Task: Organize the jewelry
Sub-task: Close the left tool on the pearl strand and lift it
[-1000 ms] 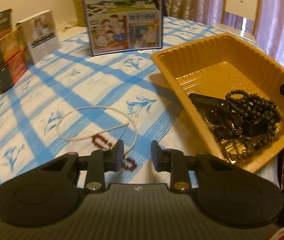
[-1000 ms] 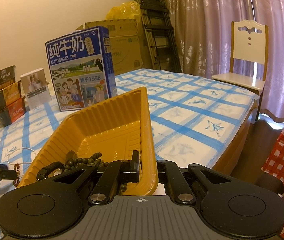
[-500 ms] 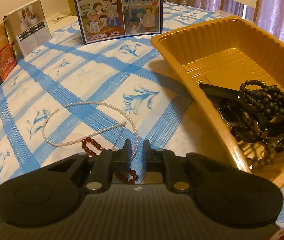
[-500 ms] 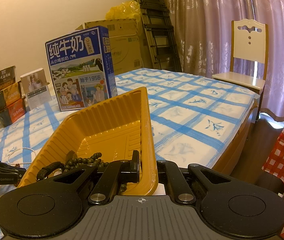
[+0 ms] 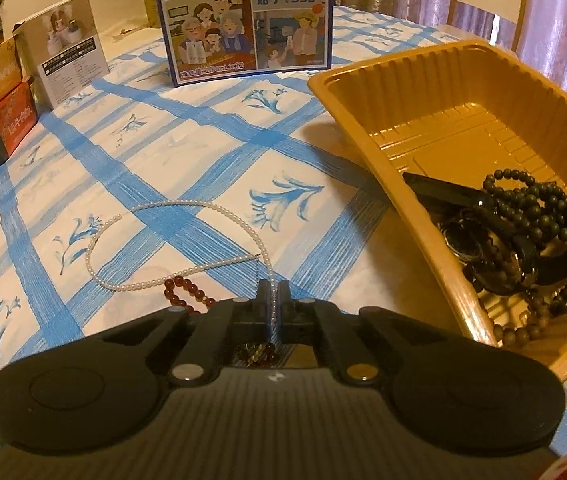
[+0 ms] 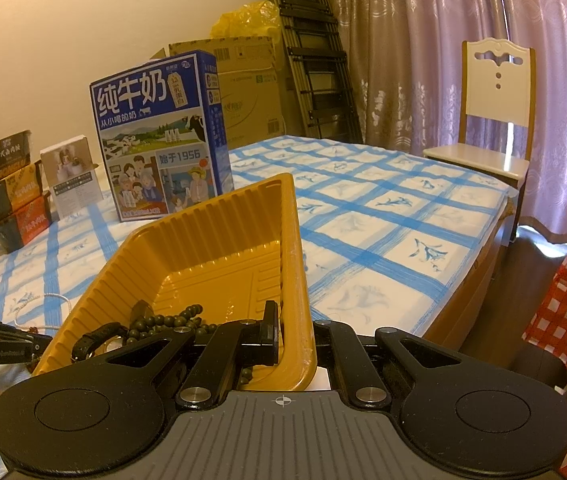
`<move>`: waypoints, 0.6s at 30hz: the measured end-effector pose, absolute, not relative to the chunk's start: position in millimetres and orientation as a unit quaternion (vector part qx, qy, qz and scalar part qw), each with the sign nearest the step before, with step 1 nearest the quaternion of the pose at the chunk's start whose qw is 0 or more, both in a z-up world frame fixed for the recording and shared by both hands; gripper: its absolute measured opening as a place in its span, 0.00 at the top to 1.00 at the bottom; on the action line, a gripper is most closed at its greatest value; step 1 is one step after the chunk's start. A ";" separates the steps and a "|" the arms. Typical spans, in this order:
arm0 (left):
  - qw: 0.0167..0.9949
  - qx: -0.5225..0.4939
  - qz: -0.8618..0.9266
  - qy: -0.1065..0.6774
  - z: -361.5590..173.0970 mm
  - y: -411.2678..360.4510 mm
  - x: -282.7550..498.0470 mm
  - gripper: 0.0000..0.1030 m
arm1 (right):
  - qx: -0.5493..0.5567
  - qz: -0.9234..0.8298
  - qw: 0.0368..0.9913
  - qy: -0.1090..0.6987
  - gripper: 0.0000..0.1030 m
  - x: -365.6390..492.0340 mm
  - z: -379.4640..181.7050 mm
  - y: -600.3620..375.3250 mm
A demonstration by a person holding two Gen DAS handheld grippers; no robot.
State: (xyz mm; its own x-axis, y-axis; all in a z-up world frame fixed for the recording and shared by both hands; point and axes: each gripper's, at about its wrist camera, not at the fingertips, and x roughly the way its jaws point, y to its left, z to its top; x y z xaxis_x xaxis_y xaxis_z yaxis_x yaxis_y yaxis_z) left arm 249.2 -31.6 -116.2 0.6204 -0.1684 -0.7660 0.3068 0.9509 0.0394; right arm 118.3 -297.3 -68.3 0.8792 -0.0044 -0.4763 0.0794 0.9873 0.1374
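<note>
The left gripper (image 5: pixel 271 294) was closed on the pearl necklace (image 5: pixel 171 276), which lay on the cloth (image 5: pixel 203 152) beside the tray (image 5: pixel 423 216). The right gripper (image 6: pixel 293 326) clamped the tray's near-corner wall.

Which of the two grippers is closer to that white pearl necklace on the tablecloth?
Left. The left gripper is shut on the pearl necklace; the right gripper clamps the yellow tray wall, apart from it.

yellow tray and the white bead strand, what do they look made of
Yellow tray: thin moulded plastic by the look, glossy, with ribbed walls and a stamped floor. White bead strand: tiny pearly beads, faux or real unclear; a fine chain at its end looks metal.
</note>
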 end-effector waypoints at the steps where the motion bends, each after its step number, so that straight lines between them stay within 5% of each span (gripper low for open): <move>1: 0.897 0.081 -0.131 0.415 -115.6 -31.1 249.1 0.99 | 0.077 -0.022 0.966 0.245 0.94 118.3 -68.3 -297.4; 18: 0.936 0.039 -0.118 0.329 -20.8 8.8 229.8 0.99 | 0.077 -0.022 0.966 0.245 0.94 118.4 -68.3 -297.1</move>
State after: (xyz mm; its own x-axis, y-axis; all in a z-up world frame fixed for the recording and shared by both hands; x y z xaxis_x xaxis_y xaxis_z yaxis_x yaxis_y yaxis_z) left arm 229.8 8.8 -20.8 0.7564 -0.1948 -0.6244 0.2457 0.9693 -0.0048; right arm 118.4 -297.1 -68.3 0.8789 -0.0053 -0.4769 0.0804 0.9873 0.1373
